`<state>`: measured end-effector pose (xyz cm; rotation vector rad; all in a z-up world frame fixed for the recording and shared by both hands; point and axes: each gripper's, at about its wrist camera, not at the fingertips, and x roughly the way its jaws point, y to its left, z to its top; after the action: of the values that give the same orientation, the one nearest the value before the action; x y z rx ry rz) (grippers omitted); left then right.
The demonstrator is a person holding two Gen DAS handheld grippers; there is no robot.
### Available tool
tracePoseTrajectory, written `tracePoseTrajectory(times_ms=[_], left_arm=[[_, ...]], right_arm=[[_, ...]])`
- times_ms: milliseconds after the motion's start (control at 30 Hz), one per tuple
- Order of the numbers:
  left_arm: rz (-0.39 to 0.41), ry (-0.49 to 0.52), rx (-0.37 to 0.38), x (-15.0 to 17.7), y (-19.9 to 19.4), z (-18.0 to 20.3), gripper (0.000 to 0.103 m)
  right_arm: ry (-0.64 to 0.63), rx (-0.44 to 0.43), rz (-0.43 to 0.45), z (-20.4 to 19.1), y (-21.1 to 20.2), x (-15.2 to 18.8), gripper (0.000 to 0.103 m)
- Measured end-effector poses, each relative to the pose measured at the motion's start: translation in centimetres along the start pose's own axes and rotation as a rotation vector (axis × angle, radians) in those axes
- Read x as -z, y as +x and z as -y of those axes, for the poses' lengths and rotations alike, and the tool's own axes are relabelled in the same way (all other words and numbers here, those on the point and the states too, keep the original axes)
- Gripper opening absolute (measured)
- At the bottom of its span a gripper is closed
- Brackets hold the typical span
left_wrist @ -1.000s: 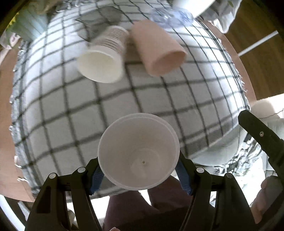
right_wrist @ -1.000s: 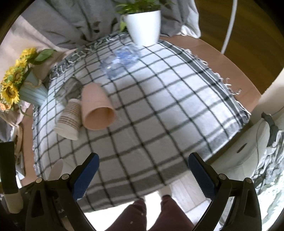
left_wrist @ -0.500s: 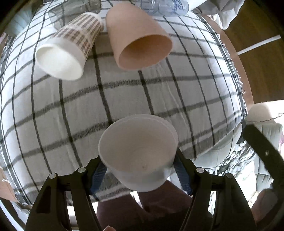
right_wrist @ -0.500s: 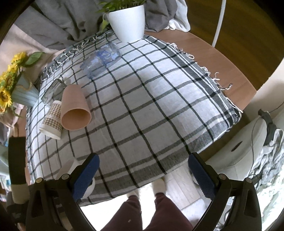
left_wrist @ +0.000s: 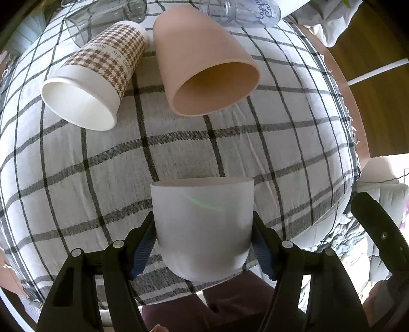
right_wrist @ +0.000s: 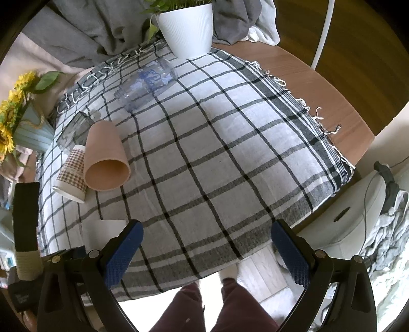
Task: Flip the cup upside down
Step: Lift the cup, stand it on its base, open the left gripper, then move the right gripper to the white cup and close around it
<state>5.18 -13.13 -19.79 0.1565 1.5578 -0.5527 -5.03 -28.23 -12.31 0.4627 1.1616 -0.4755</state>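
Note:
My left gripper (left_wrist: 203,240) is shut on a plain white cup (left_wrist: 203,224), gripping its sides. The cup is tipped so its mouth points away, toward the checked tablecloth (left_wrist: 102,166), near the table's front edge. I see its outer wall and rounded base, not its inside. The same cup shows in the right wrist view (right_wrist: 104,229) at lower left, partly hidden behind my finger. My right gripper (right_wrist: 207,252) is open and empty, held above the table's front edge.
A houndstooth paper cup (left_wrist: 94,74), a pink cup (left_wrist: 204,66), a grey glass (left_wrist: 102,20) and a clear printed cup (left_wrist: 242,12) lie on their sides at the back. A white plant pot (right_wrist: 186,25) and sunflowers (right_wrist: 12,120) stand beyond.
The left gripper has tilted forward and moved in over the cloth. The white cup's mouth faced me before; now it points away and I see its outer wall. The right gripper stayed open.

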Motion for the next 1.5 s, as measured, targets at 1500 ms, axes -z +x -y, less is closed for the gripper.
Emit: tracePoseTrajectory(times_ms=[1500], left_arm=[[0.283, -0.161, -0.369, 7.3, -9.3, -10.5, 0.100]], right_arm=[[-0.207, -0.066, -0.063, -10.6, 0.8, 5.3, 0.100]])
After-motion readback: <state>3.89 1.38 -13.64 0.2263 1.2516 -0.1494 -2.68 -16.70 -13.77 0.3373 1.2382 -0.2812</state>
